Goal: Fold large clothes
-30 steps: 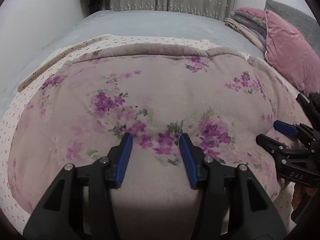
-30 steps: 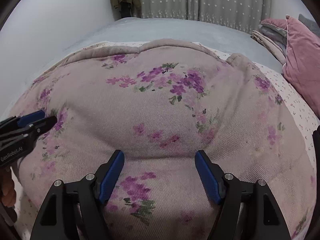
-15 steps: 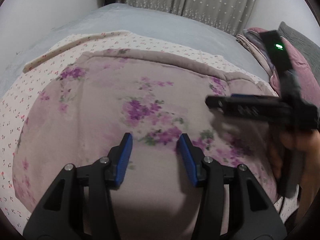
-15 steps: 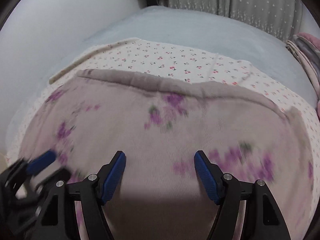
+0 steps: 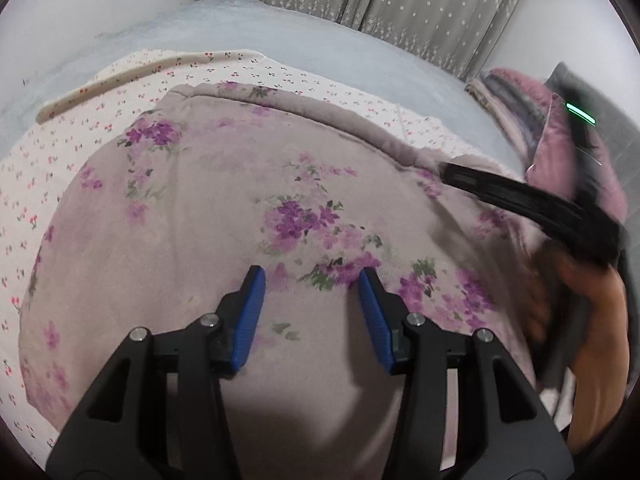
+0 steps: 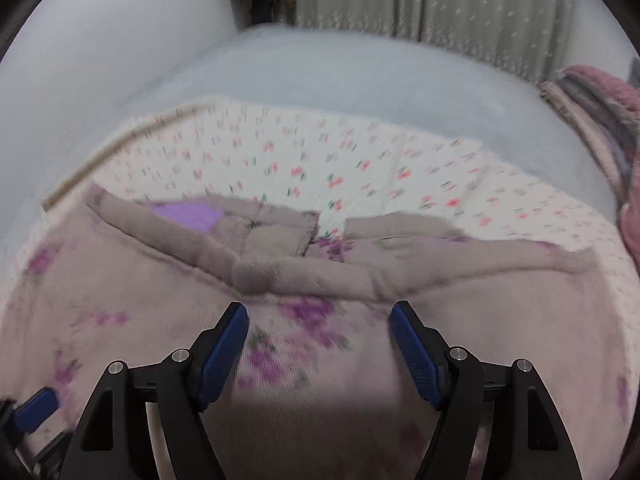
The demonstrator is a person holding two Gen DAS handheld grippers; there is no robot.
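Garment (image 5: 248,208): soft matt cloth, fine twill weave visible, mauve with printed purple flowers. Sheet (image 6: 360,160) beneath: thin matt cotton-like cloth, cherry print. Bed cover (image 5: 320,40): matt grey fabric, smooth. Left gripper (image 5: 311,300) and right gripper (image 6: 319,340): matt black plastic, ribbed blue pads (image 5: 250,312), bright metal pins.
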